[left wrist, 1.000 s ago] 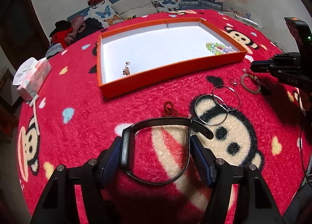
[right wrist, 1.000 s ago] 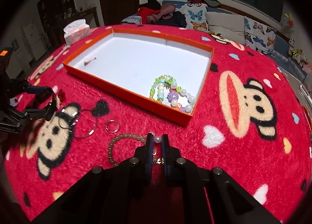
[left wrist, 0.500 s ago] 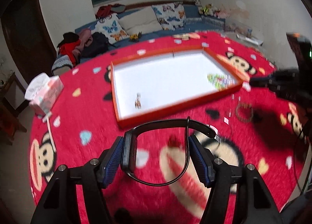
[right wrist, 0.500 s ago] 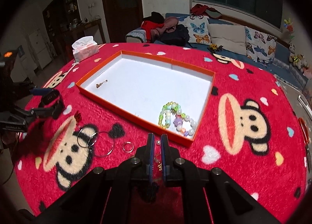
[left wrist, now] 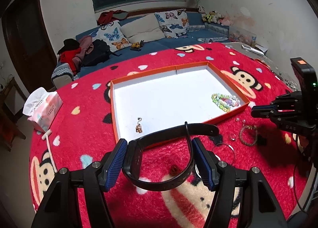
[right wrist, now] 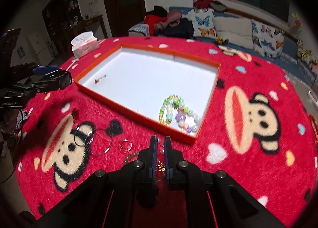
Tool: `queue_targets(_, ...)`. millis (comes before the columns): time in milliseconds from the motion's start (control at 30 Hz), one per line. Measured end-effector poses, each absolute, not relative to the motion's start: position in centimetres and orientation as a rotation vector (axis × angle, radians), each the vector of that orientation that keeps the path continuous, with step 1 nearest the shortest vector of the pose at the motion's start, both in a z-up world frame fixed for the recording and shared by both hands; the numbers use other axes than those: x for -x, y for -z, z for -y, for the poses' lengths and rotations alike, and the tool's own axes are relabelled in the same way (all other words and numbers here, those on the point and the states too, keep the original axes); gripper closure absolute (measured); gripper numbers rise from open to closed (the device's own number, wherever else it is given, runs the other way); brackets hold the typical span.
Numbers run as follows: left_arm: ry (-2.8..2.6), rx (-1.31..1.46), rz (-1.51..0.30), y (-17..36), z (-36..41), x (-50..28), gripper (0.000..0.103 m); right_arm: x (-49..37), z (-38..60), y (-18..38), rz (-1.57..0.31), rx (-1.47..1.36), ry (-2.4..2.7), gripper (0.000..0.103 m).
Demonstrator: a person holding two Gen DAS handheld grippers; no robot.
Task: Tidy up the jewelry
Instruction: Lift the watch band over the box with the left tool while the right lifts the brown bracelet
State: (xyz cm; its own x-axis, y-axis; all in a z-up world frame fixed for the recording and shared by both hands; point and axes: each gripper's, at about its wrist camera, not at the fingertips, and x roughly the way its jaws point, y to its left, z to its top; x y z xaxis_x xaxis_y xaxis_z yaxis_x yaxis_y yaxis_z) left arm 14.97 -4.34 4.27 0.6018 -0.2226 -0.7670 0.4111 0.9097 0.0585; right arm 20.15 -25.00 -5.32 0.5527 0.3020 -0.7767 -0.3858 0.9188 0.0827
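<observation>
My left gripper (left wrist: 159, 142) is shut on a black wristband (left wrist: 163, 154) and holds it above the red monkey cloth, just short of the orange tray's near wall (left wrist: 174, 134). The tray holds a coloured bead bracelet (left wrist: 225, 100) and a small brown pendant (left wrist: 139, 127). My right gripper (right wrist: 160, 142) is nearly shut with nothing seen between its pads, above a gold bead bracelet (right wrist: 131, 156). On the cloth lie a small ring (right wrist: 126, 145), large wire hoops (right wrist: 93, 140) and a red knot charm (right wrist: 75, 113). The tray (right wrist: 137, 113) also shows in the right wrist view.
A tissue pack (left wrist: 44, 108) stands at the table's left edge with a white stick (left wrist: 49, 148) beside it. A sofa with butterfly cushions (left wrist: 151, 27) runs behind the table. The right gripper's body (left wrist: 286, 112) hangs over the cloth at the right.
My left gripper has lifted the black wristband off the cloth and carried it toward the tray. My right gripper has risen away from the gold bead bracelet.
</observation>
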Motion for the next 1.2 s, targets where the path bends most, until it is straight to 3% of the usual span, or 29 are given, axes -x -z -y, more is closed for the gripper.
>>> queue_targets(300, 0.365, -0.24, -0.878, -2.8, 3.8, -15.0, 0.033, -21.2, 23.9, 7.6, -0.95, 0.143, -0.418, 0.091)
queue_targets(467, 0.366, -0.243, -0.895, -2.1, 3.8, -15.3, 0.033, -21.5, 24.0, 7.8, -0.948, 0.142, -0.428, 0.074)
queue_targets(767, 0.363, -0.242, -0.905, -1.7, 3.8, -15.8, 0.033, -21.4, 23.1, 8.2, -0.934, 0.188, -0.442, 0.074)
queue_targets(800, 0.362, -0.241, -0.906, -1.7, 3.8, -15.8, 0.033, -21.3, 23.0, 8.2, -0.932, 0.197, -0.44, 0.075)
queue_targets(867, 0.362, -0.24, -0.905, -1.6, 3.8, -15.8, 0.033, -21.2, 23.0, 8.2, -0.925, 0.204, -0.433, 0.088)
queue_targets(933, 0.362, -0.24, -0.904, -1.6, 3.9, -15.9, 0.033, -21.3, 23.1, 8.1, -0.926, 0.196, -0.425, 0.092)
queue_targets(1200, 0.358, -0.237, -0.884, -2.6, 4.4, -16.5, 0.033, -20.5, 23.3, 6.7, -0.895, 0.179, -0.439, 0.093)
